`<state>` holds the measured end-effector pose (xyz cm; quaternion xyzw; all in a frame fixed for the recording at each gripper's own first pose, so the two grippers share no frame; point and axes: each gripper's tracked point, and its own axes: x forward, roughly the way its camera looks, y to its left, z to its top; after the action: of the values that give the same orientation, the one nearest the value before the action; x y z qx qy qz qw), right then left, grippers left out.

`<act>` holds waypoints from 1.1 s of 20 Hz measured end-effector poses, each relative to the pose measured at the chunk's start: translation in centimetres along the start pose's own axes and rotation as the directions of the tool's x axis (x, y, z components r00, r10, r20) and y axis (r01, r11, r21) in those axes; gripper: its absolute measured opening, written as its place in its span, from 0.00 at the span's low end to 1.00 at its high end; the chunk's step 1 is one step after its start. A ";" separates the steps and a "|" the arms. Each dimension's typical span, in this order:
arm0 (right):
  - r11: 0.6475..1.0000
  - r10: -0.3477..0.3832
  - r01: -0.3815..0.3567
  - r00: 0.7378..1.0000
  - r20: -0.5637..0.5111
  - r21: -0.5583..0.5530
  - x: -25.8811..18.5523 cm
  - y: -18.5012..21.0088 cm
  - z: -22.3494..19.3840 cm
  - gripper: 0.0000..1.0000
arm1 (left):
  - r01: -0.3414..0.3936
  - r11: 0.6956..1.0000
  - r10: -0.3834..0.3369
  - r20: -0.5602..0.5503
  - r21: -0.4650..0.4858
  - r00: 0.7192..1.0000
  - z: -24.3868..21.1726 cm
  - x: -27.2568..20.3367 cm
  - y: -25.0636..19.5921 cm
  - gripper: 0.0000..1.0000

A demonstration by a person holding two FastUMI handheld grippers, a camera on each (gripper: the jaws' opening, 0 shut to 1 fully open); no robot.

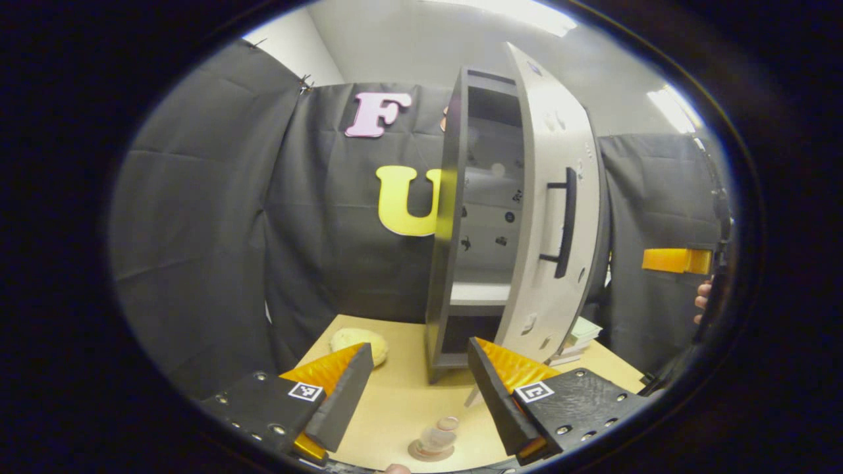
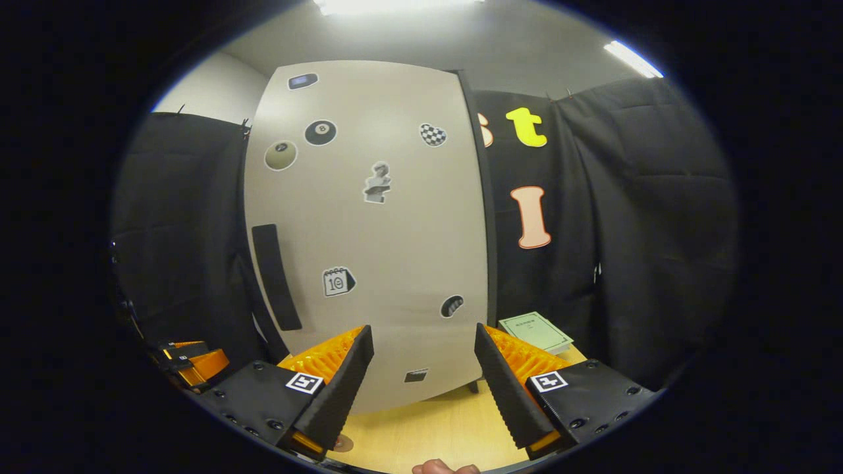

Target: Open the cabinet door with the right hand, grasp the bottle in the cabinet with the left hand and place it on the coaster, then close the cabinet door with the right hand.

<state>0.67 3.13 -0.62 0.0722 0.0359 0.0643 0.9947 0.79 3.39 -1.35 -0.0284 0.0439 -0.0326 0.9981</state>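
The bottle (image 1: 436,438) sits on its coaster (image 1: 431,452); both grippers, left (image 1: 418,388) and right (image 2: 421,382), gape empty. Swinging the open door (image 2: 369,224) shut carelessly could rock the cabinet (image 1: 454,217) on the worktop (image 1: 402,395).

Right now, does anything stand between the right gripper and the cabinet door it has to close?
Nothing visible does. The right gripper, jaws open, faces the cabinet door with bare space between; the green booklet lies off to one side.

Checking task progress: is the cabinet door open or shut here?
Open. In the left gripper view the cabinet door stands swung away from the cabinet, exposing its shelves.
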 end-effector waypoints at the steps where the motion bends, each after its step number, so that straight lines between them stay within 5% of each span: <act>1: 1.000 -0.018 0.018 1.000 0.004 0.009 0.0 -1.4 0.2 0.98 | 0.008 1.000 -0.008 0.028 0.000 1.000 1.2 0.0 -1.2 0.87; 10: 0.988 -0.153 0.152 0.987 0.041 0.029 0.7 -14.2 1.2 0.98 | -0.069 0.996 0.074 0.073 -0.063 0.995 5.5 2.9 -5.0 0.87; 14: 0.991 -0.131 0.131 0.990 0.042 0.003 1.6 -16.5 0.7 0.98 | -0.107 0.994 0.108 0.083 -0.013 0.991 6.4 2.8 -6.6 0.87; 22: 1.000 0.002 -0.003 0.999 0.042 0.010 2.4 -18.3 -0.4 0.98 | -0.233 0.970 0.240 0.137 -0.064 0.961 6.1 1.0 -11.1 0.87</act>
<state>5.22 -14.41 -3.89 0.0785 0.0151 0.0639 0.9948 1.64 -7.40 5.29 -0.0487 -0.0242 0.0898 0.9945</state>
